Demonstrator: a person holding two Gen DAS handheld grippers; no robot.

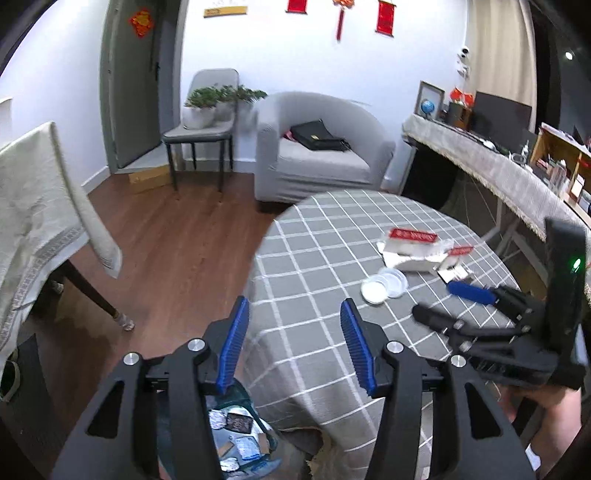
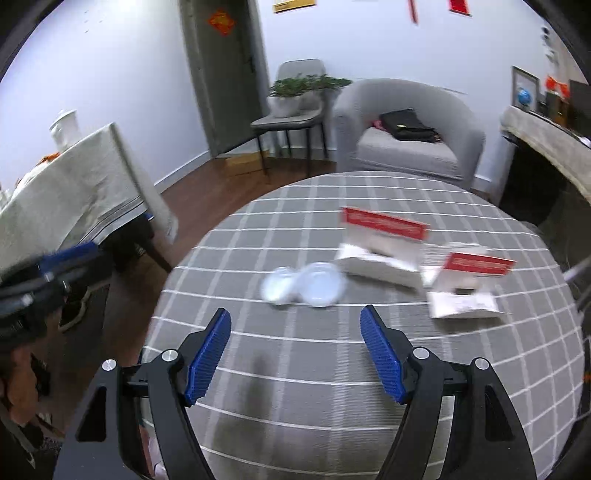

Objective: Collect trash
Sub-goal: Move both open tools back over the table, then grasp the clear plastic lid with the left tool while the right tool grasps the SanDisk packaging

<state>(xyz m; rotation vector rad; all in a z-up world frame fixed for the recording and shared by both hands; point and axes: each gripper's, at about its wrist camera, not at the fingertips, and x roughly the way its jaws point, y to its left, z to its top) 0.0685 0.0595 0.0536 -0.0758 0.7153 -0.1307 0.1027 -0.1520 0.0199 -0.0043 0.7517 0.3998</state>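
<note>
Grey checked worktop (image 2: 332, 369) carries two clear lids (image 2: 304, 286) beside red-and-white cartons (image 2: 384, 243). Right gripper (image 2: 295, 354) and left gripper (image 1: 293, 350) both stand apart, empty; trash bin (image 1: 240, 435) below left one.

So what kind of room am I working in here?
Most likely a home living room: a grey upholstered tub armchair, a round table under a grey checked tablecloth, red paper decorations on the white wall, and wood flooring.
</note>
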